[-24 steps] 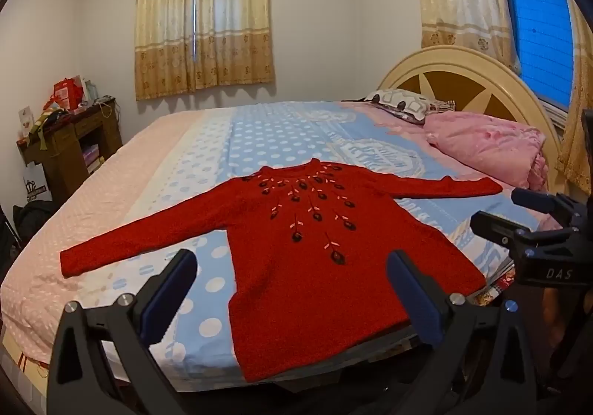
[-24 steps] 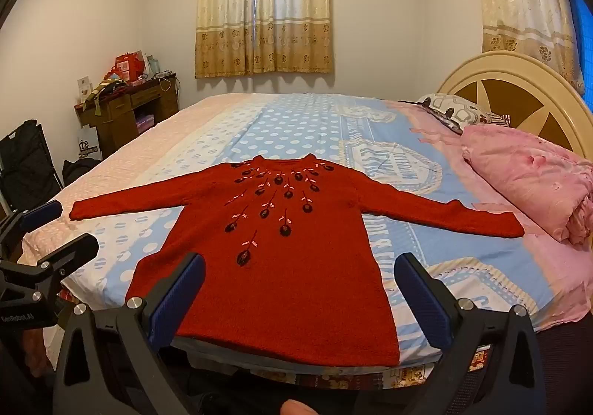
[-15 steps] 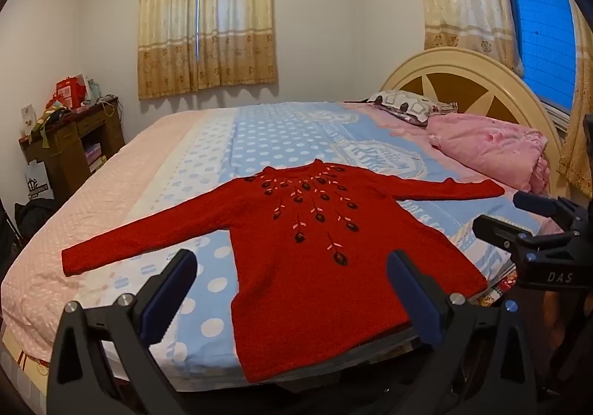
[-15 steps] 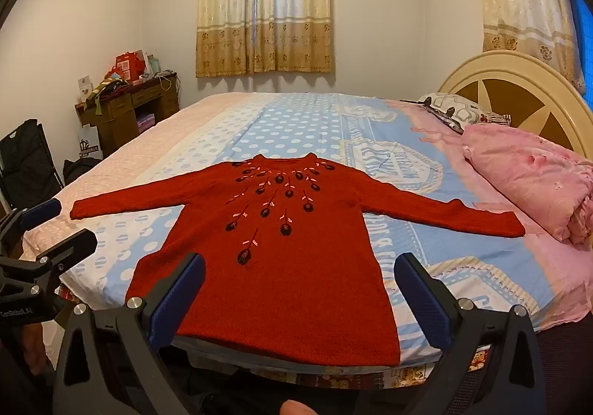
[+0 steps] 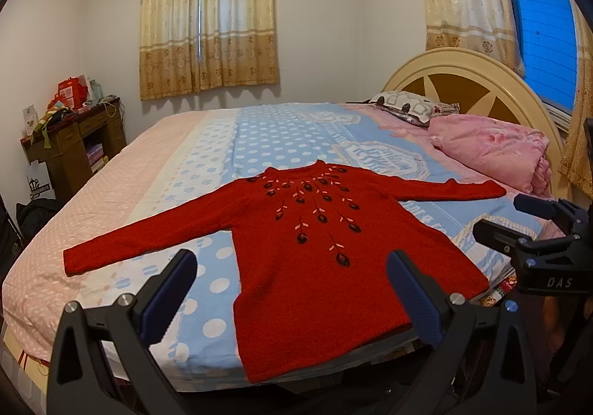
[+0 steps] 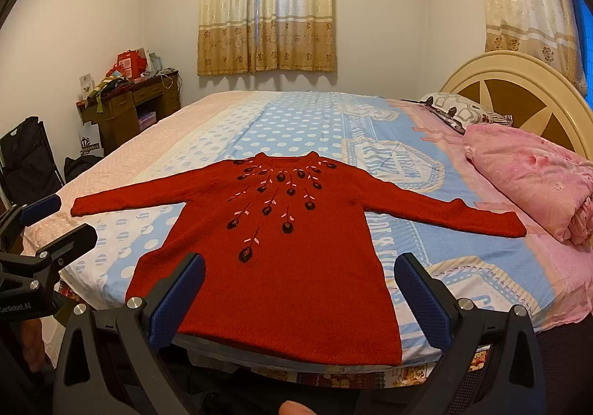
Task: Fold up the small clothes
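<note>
Nearest, the left gripper (image 5: 291,289) and right gripper (image 6: 298,289) hang off the bed's near edge, fingers wide apart and holding nothing. Just past them the red sweater (image 5: 318,252) lies flat on the bed (image 5: 259,140) — front up, both sleeves spread, hem at the near edge. Farther off sit a pink quilt (image 5: 493,151) and the headboard (image 5: 467,81).
</note>
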`<state>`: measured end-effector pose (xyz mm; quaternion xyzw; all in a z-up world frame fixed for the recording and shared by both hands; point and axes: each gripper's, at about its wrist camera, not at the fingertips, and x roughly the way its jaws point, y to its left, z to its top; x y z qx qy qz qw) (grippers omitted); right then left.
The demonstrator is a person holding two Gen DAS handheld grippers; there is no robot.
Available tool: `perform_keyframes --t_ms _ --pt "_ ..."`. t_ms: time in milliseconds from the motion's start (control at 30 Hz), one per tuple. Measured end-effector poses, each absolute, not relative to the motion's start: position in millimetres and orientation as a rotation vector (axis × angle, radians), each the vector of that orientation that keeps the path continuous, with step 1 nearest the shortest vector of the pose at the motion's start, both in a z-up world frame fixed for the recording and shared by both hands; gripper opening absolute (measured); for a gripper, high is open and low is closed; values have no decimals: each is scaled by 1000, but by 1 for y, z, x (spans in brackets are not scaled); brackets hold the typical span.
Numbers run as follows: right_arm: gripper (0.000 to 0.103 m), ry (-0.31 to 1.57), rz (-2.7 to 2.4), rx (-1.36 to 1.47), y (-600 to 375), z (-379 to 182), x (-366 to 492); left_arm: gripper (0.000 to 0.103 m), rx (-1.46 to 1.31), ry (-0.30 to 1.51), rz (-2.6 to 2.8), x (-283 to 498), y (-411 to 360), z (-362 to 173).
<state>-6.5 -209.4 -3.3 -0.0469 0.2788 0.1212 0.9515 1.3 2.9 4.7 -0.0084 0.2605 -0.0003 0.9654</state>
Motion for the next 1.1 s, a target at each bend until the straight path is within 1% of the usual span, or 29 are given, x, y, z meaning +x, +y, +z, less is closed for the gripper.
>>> perform_keyframes --t_ms 1100 --pt "102 572 247 -102 -203 -9 -9 103 -24 523 8 2 15 3"
